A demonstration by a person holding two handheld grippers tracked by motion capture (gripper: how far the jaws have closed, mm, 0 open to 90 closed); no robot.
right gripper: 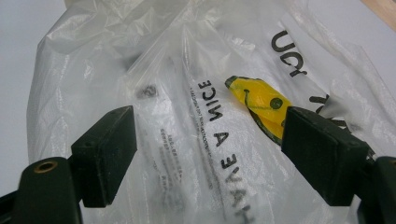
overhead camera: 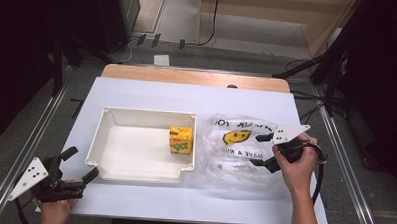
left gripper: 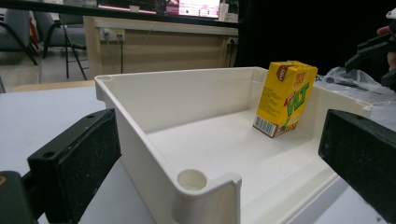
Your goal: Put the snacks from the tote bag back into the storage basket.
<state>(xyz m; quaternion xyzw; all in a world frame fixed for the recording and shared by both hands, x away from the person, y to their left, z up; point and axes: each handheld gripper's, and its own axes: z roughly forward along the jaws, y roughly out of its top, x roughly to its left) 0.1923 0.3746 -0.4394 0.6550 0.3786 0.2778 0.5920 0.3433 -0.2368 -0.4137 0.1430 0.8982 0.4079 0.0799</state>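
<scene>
Left gripper (overhead camera: 77,164): jaws spread, at table's (overhead camera: 183,201) near-left corner, beside tray (overhead camera: 102,123). Right gripper (overhead camera: 261,149): jaws spread over clear plastic bag (overhead camera: 234,166), holding nothing. White tray: one yellow juice carton (overhead camera: 180,140) upright against its right wall.

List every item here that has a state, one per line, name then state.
white tray: upright on the table, holding one carton.
yellow drink carton: standing tilted in the tray's right side, closed as far as shows.
plastic bag: crumpled, lying right of the tray.
left hand-held gripper: open, off the tray's near-left corner.
right hand-held gripper: open, over the bag.
</scene>
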